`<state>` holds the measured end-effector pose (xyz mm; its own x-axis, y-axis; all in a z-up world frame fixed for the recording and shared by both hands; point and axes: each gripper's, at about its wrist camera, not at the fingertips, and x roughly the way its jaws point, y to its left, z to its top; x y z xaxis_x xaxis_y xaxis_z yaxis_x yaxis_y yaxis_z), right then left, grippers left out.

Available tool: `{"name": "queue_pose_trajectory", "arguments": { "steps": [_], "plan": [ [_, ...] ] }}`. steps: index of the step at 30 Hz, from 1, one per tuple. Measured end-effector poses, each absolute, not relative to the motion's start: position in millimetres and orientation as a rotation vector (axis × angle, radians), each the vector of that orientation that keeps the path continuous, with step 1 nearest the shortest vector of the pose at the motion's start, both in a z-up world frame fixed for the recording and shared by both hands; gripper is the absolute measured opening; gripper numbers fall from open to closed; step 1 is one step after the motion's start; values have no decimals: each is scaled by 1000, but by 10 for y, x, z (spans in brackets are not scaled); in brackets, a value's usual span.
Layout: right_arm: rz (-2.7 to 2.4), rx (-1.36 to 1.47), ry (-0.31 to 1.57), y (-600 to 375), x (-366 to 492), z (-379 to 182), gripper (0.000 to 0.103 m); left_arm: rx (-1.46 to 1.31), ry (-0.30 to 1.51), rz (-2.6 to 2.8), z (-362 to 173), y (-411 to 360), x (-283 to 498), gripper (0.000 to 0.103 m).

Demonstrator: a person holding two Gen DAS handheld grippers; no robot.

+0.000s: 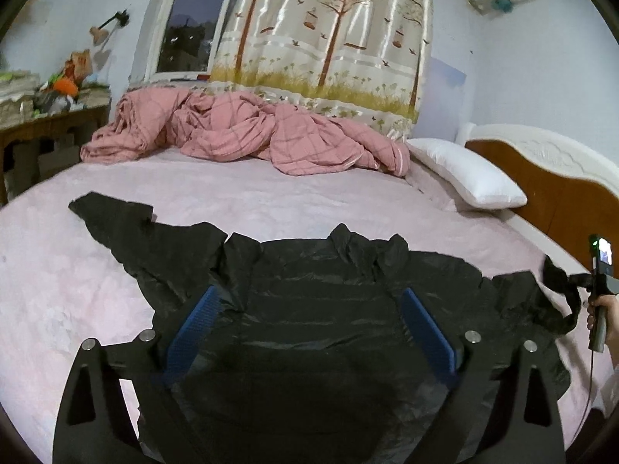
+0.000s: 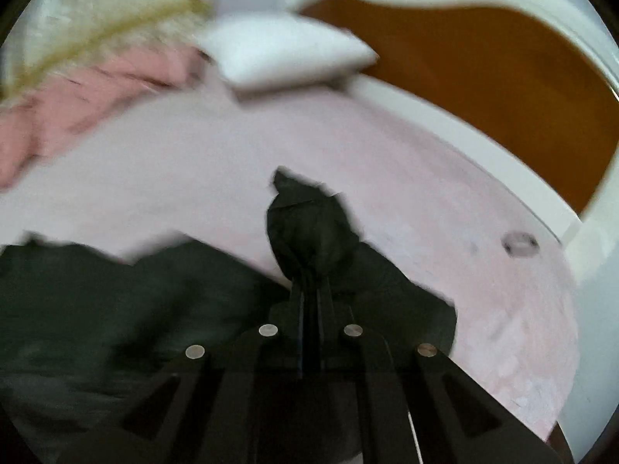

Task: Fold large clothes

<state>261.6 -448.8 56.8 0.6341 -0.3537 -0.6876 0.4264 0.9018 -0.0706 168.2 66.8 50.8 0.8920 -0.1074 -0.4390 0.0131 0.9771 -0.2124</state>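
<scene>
A shiny black padded jacket [image 1: 317, 309] lies spread on the pale pink sheet of a wide bed [image 1: 271, 193], collar toward the far side and one sleeve stretched out to the left. The right gripper [image 2: 309, 282] is clenched on the cuff end of the other black sleeve [image 2: 309, 224], which bunches into a dark knot just beyond its closed fingers and is lifted clear of the sheet. The left gripper [image 1: 309, 328] hangs released over the jacket's body, its blue-padded fingers [image 1: 193, 324] wide apart with the quilted panel between them; whether the pads touch the cloth cannot be told.

The likely trouble lies with that pinched sleeve: the fabric looks slick, and only a small gathered wad is held, so a quick swing across the body could let it slide out and drop short of the fold line. With nothing pinning the body, a pull on the sleeve could also drag the whole garment sideways and wrinkle it. The right wrist view is blurred, so how firm the hold is remains a guess.

The jacket appears thin and creased along its edges, glossy across the quilted centre. A crumpled pink checked quilt [image 1: 240, 131] and a white pillow [image 1: 468, 178] sit well apart from it, near the brown wooden headboard [image 1: 549, 189].
</scene>
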Motion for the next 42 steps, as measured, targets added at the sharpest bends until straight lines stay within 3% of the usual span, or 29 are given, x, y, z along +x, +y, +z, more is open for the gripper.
{"name": "queue_pose_trajectory", "arguments": {
  "steps": [5,10,16,23,25,27,29,32,35,42],
  "plan": [
    [-156,54,584,-3363,2505,1324,6,-238,496,-74,487,772,1718,93],
    [40,2,534,-2286,2357,1509,6,-286,568,-90,327,872,1813,93],
    [283,-10,694,-1344,2199,801,6,-329,606,-123,250,928,1844,93],
    [271,-56,846,-1283,2120,-25,8,-306,611,-144,220,881,1843,93],
    [319,-11,841,-1440,2022,-7,22,-329,571,-217,218,847,1794,93],
    [337,11,821,-1566,1920,86,52,-340,574,-273,225,767,1793,93],
    [316,30,758,-1671,1902,267,70,-324,590,-303,240,637,1818,93],
    [295,55,682,-1931,1803,536,74,-276,651,-337,293,333,1981,93],
    [206,62,598,-2218,1782,795,86,-231,795,-416,279,-37,2319,93],
    [-199,57,509,-3135,1798,910,87,-132,1030,-421,-152,-584,3059,92]
  ]
}}
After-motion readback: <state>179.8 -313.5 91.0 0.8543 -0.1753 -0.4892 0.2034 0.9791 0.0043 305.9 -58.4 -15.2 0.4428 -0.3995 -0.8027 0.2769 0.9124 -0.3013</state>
